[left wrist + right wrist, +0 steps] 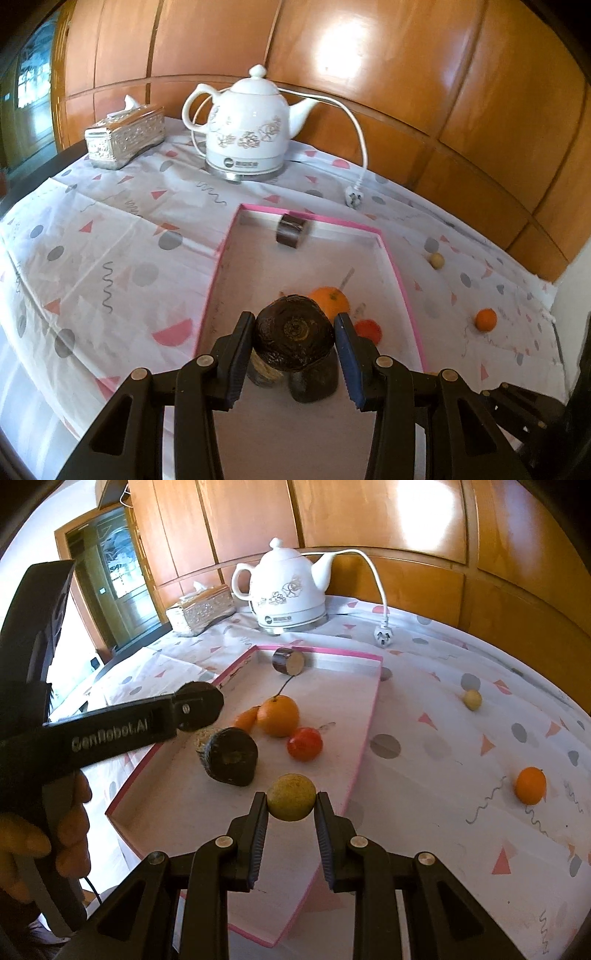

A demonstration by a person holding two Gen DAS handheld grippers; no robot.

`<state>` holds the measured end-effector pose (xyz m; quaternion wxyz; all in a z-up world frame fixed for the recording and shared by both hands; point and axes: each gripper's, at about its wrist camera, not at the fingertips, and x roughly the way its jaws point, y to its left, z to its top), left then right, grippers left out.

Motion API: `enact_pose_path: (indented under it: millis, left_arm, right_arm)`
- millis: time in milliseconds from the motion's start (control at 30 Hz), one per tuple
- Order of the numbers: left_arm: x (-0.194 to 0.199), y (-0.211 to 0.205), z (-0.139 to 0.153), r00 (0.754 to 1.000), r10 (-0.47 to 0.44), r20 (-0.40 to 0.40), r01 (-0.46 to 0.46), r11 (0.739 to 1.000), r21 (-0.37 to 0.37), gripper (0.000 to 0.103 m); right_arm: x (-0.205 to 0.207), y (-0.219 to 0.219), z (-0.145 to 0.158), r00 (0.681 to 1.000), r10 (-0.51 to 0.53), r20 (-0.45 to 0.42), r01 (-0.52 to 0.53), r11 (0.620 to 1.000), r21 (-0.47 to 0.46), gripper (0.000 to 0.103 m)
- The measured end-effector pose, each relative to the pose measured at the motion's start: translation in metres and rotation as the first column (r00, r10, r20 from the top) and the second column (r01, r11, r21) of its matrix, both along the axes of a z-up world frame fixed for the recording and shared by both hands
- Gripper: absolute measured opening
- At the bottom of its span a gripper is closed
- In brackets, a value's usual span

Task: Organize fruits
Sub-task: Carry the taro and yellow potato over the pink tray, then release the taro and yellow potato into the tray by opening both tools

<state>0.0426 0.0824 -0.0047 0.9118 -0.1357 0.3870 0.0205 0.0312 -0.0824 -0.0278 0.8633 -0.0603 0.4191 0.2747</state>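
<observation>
My left gripper [294, 334] is shut on a dark brown round fruit [293, 332], held above the pink-rimmed tray [400, 284]. Under it lie another dark fruit [314, 382], an orange [330, 301] and a red fruit [369, 330]. My right gripper [290, 801] is shut on a small yellow-green fruit [291, 796] over the tray's [364, 746] near right side. The tray holds a dark fruit [231, 755], an orange [277, 716], a red fruit [305, 743] and a dark cut piece [288, 661]. The left gripper's arm [122, 729] reaches in from the left.
On the patterned cloth right of the tray lie an orange [530, 785] and a small yellow fruit [472, 699]. A white kettle [290, 590] with cord and plug [383, 635] and a silver tissue box [201, 609] stand at the back by a wooden wall.
</observation>
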Motion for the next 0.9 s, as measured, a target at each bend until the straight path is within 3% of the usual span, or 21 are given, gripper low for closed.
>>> enact_pose_path:
  millis: [367, 500, 900]
  left_arm:
    - [0.030, 0.021, 0.001, 0.999, 0.034, -0.025, -0.033, 0.999, 0.009, 0.045]
    - [0.036, 0.019, -0.002, 0.999, 0.037, -0.032, -0.037, 0.999, 0.021, 0.046]
    - [0.016, 0.000, -0.005, 0.999, 0.024, -0.038, -0.024, 1.000, 0.020, 0.046]
  right_arm:
    - [0.015, 0.026, -0.001, 0.999, 0.036, -0.012, -0.036, 0.999, -0.017, 0.026]
    - [0.019, 0.027, -0.003, 0.999, 0.019, -0.028, -0.019, 1.000, -0.011, 0.033]
    - [0.015, 0.012, -0.001, 0.999, -0.033, -0.021, 0.034, 0.999, 0.023, 0.033]
